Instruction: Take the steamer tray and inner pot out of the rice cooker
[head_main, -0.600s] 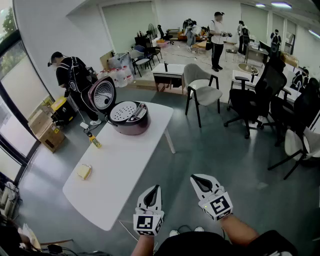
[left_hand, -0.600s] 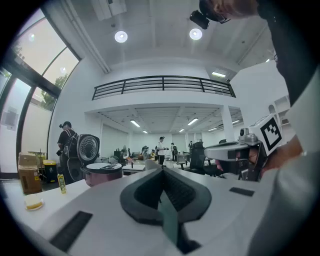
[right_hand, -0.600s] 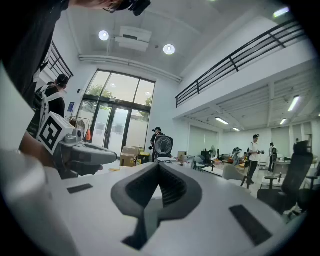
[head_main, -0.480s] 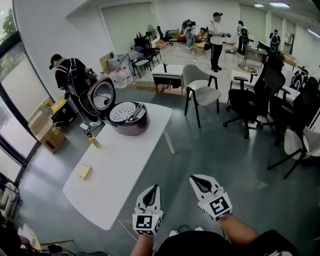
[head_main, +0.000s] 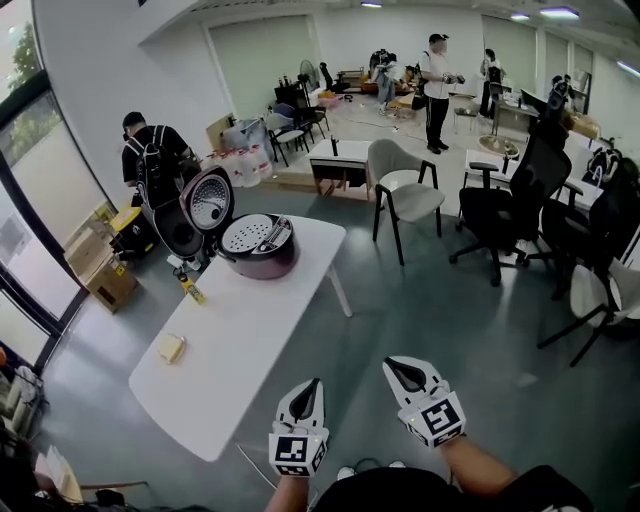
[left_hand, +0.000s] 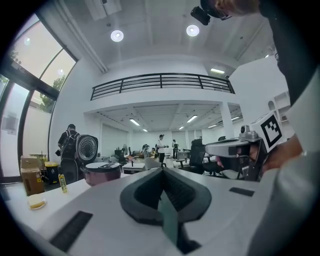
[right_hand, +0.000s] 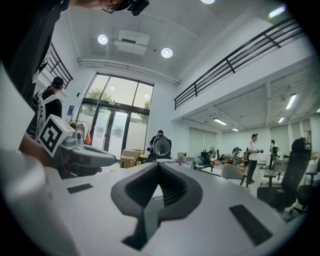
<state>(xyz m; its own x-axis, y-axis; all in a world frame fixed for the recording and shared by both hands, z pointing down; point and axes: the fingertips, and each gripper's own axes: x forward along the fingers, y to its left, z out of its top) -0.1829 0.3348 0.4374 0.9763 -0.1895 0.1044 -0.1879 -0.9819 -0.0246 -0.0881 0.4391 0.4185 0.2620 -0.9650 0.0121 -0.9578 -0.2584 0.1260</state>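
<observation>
A dark red rice cooker (head_main: 262, 250) stands at the far end of a white table (head_main: 235, 340), its lid (head_main: 205, 200) swung up and open. A white perforated steamer tray (head_main: 248, 234) lies in its top; the inner pot beneath is hidden. The cooker (left_hand: 101, 172) also shows small in the left gripper view, and its lid (right_hand: 161, 147) in the right gripper view. My left gripper (head_main: 315, 384) and right gripper (head_main: 391, 363) hang side by side off the table's near end, far from the cooker. Both are shut with nothing held.
A yellow sponge-like block (head_main: 169, 347) lies on the table's left side, and a small yellow bottle (head_main: 190, 290) stands near the cooker. A person with a backpack (head_main: 155, 170) stands behind the cooker. Chairs (head_main: 400, 195) and desks fill the right side; cardboard boxes (head_main: 100, 275) sit at left.
The view has shifted slightly, so the table and cooker sit a little higher and to the right. Both grippers stay in the same pose, shut.
</observation>
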